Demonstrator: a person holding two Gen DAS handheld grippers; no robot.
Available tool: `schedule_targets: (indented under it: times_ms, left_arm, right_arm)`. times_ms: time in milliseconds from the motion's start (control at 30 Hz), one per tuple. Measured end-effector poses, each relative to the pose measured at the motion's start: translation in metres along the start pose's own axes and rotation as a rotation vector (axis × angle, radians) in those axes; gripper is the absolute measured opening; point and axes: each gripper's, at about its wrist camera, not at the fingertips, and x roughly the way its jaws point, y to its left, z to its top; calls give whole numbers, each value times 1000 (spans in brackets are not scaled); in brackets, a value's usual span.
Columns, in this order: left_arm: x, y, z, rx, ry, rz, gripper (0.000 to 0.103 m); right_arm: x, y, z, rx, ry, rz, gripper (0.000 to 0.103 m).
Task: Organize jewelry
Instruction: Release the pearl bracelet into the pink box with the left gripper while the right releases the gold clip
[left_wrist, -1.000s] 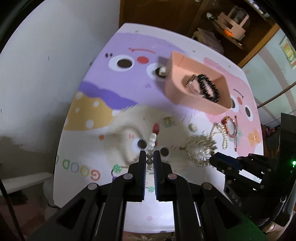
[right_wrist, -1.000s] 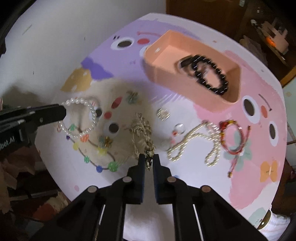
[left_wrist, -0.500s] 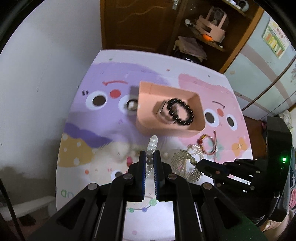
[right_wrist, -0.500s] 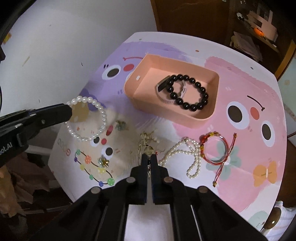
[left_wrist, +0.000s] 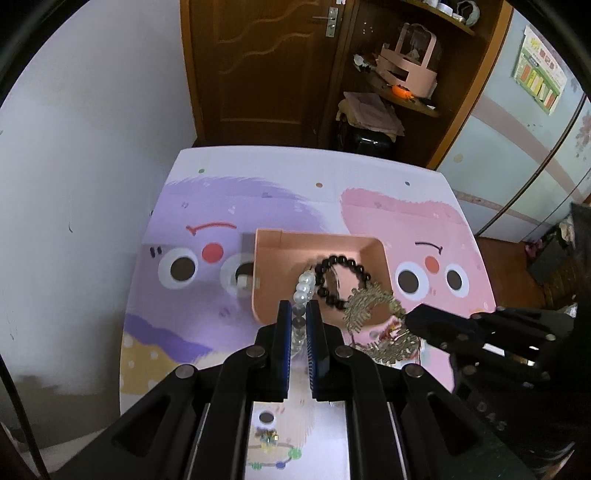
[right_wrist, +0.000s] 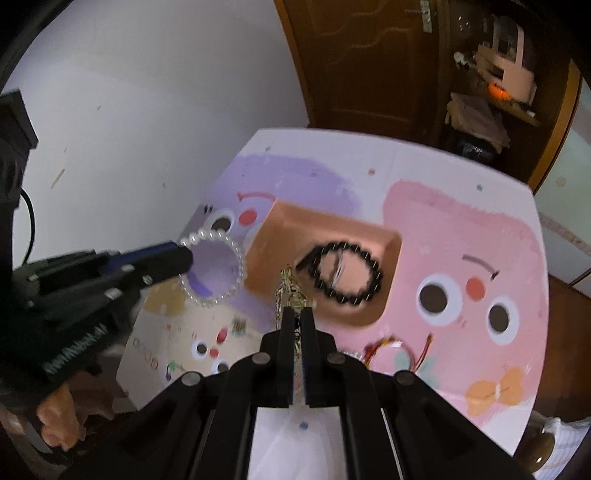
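Between our left gripper's (left_wrist: 299, 314) clenched jaws we grip the pearl bracelet (right_wrist: 218, 271), lifted above the table (left_wrist: 258, 162). Alongside, our right gripper (right_wrist: 295, 321) pinches the gold chain (left_wrist: 373, 306). Beyond both, the pink tray (left_wrist: 273, 291) holds a black bead bracelet (right_wrist: 347, 273).

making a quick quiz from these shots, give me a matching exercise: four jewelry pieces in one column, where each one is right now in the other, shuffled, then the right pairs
Things:
1. pearl bracelet
2. gold leaf-shaped piece
3. black bead bracelet
4. red cord bracelet

Places:
A. lying inside the peach tray
B. pinched in the left gripper, off the table
C. lying on the pink part of the table mat
D. pinched in the right gripper, off the table

Pairs: 1-B, 2-D, 3-A, 4-C
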Motion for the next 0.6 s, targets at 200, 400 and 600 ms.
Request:
schedule_targets:
  times_ms: [200,400,600]
  left_arm:
    - [34,-3,19,-23,16,-24,5]
    - [76,-5,27,-29,40,-47,5]
    - [121,4,19,-18,94,12,7]
  right_arm:
    - [7,-12,24,6,-10,-45,3]
    - [22,-28,36,30,2,-69,3]
    - [34,-41,41,50,17,-72,3]
